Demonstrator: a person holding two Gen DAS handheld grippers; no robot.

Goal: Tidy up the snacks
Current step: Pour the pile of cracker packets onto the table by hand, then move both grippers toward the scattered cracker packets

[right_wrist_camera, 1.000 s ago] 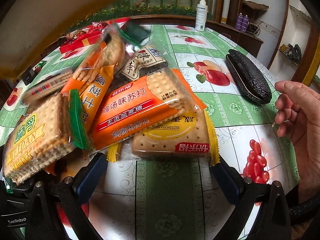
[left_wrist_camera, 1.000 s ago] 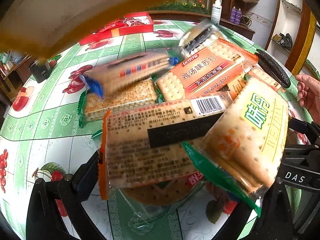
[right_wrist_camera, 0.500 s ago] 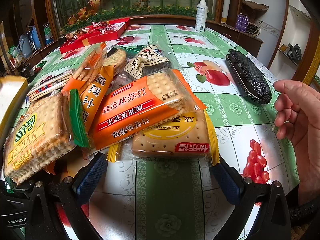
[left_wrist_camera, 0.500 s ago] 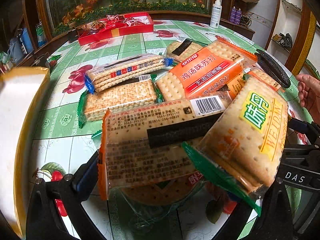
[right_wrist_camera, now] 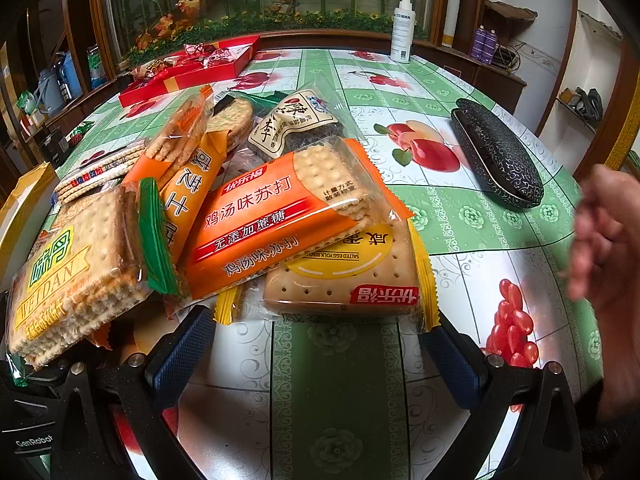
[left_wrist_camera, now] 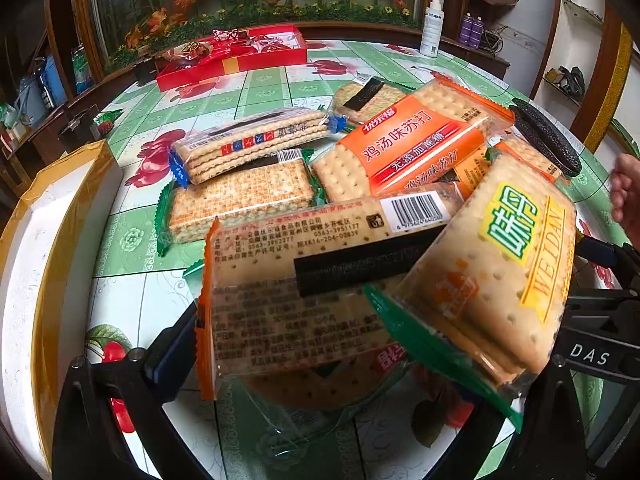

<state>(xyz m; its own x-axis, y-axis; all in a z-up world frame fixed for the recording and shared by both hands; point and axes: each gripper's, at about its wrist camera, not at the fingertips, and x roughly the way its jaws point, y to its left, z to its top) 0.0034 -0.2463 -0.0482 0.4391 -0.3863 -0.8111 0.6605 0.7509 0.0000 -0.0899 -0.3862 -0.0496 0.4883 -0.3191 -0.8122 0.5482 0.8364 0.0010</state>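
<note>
A heap of cracker packets lies on the green flowered table (right_wrist_camera: 332, 384). In the left wrist view a barcode-back packet (left_wrist_camera: 304, 280) and a green WEIDAN packet (left_wrist_camera: 496, 272) lie across my open left gripper (left_wrist_camera: 332, 364), not gripped. An orange packet (left_wrist_camera: 404, 144) and a blue-ended packet (left_wrist_camera: 252, 144) lie farther back. In the right wrist view my right gripper (right_wrist_camera: 316, 356) is open, just short of a yellow salted-egg packet (right_wrist_camera: 348, 276). The orange packet (right_wrist_camera: 272, 220) and the WEIDAN packet (right_wrist_camera: 76, 268) lie to its left.
A white box with a yellow-taped rim (left_wrist_camera: 44, 232) stands at the left. A red gift tray (left_wrist_camera: 236, 56) sits at the back. A black glasses case (right_wrist_camera: 500, 156) lies right. A bare hand (right_wrist_camera: 604, 236) hovers at the right edge. A spray bottle (right_wrist_camera: 402, 32) stands behind.
The white box that filled the upper view has come down to rest at the left of the table. The bare hand has shifted. Both grippers stay still.
</note>
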